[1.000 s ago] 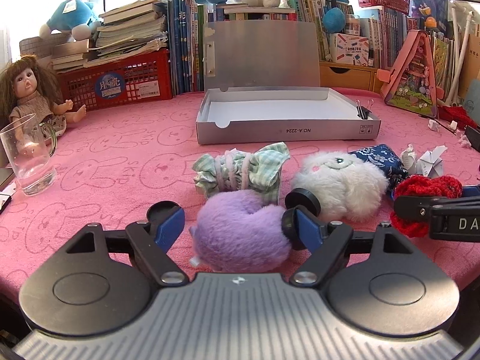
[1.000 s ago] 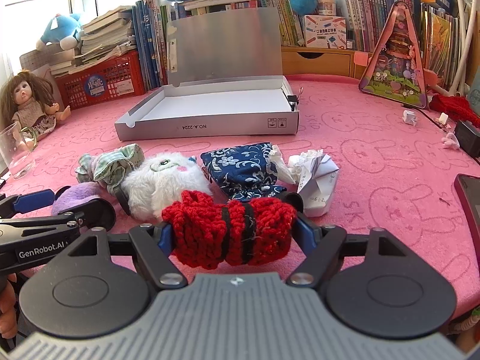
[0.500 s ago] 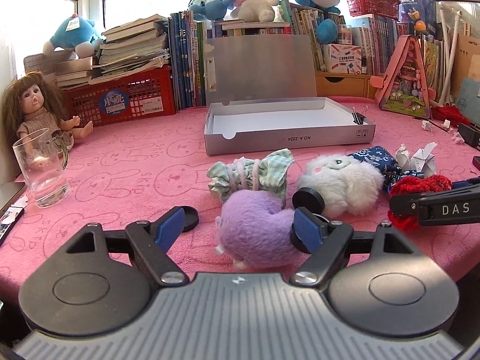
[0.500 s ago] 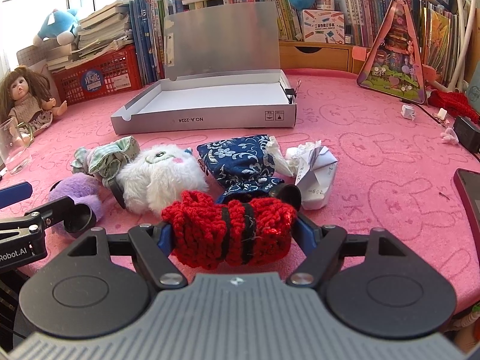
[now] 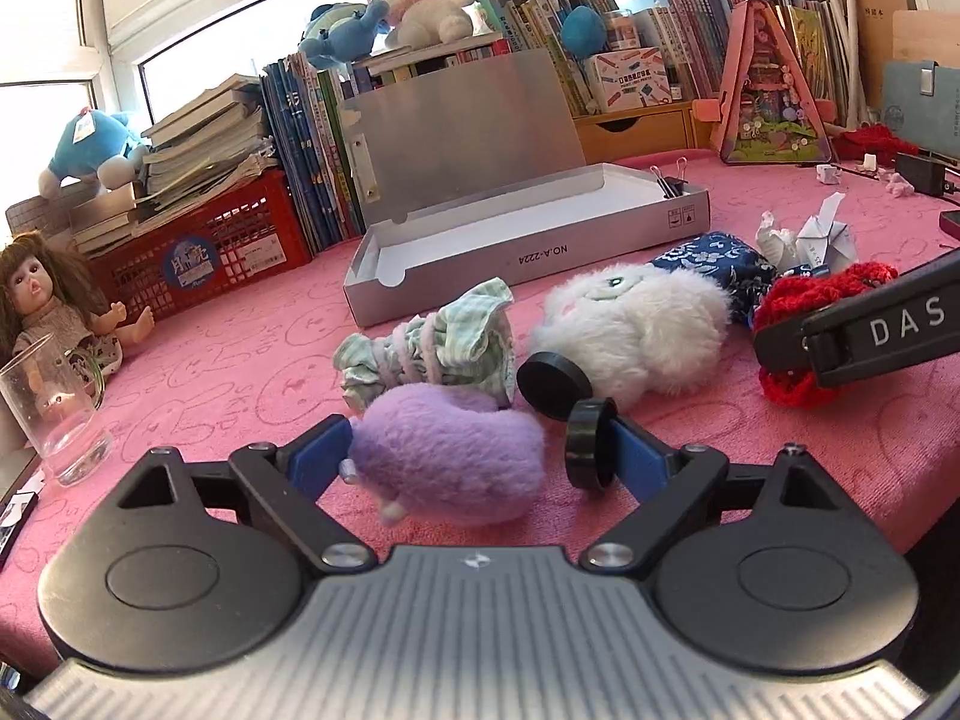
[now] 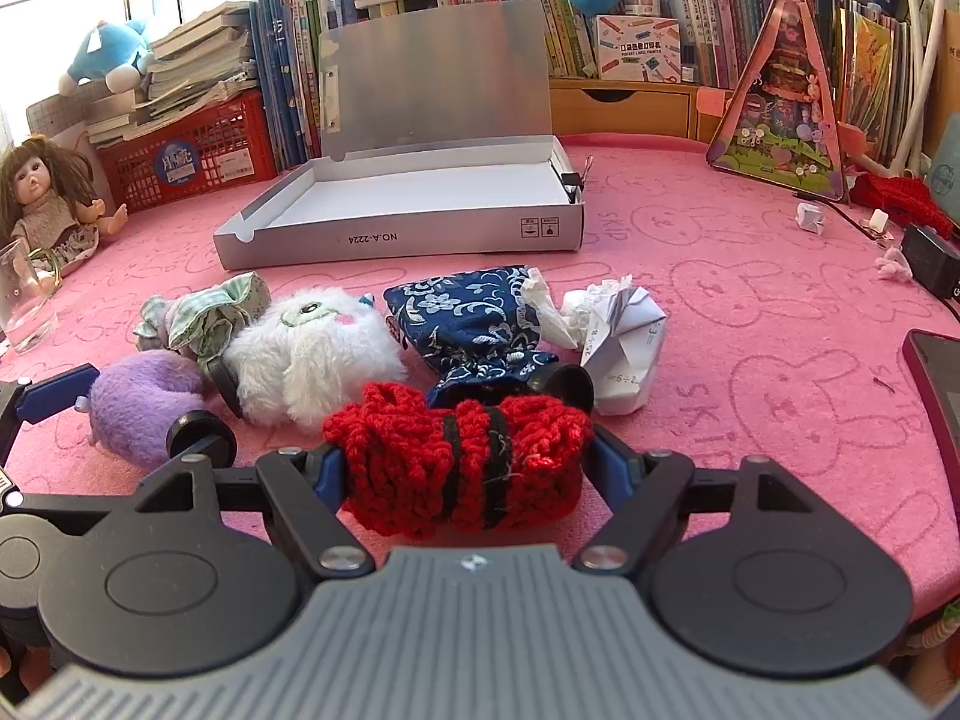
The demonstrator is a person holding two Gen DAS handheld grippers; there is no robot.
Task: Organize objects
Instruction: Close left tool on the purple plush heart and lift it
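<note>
My left gripper (image 5: 462, 450) is open around a purple plush toy (image 5: 447, 459) on the pink cloth; its left finger touches the toy and a gap stays at the right pad. My right gripper (image 6: 465, 462) is shut on a red knitted bundle (image 6: 462, 468), also seen in the left wrist view (image 5: 804, 312). Beyond lie a green checked cloth bundle (image 5: 432, 348), a white furry toy (image 5: 630, 324), a blue floral pouch (image 6: 474, 318) and crumpled paper (image 6: 618, 330). An open grey box (image 6: 414, 204) stands behind them.
A glass mug (image 5: 51, 414) and a doll (image 5: 42, 300) sit at the left. A red crate (image 5: 198, 252), books and plush toys line the back. A triangular toy house (image 6: 780, 114) stands right. A dark tablet edge (image 6: 936, 384) lies at far right.
The left gripper has tilted and shifted, so the purple toy now sits against its left finger instead of its right. The right gripper still holds the red bundle.
</note>
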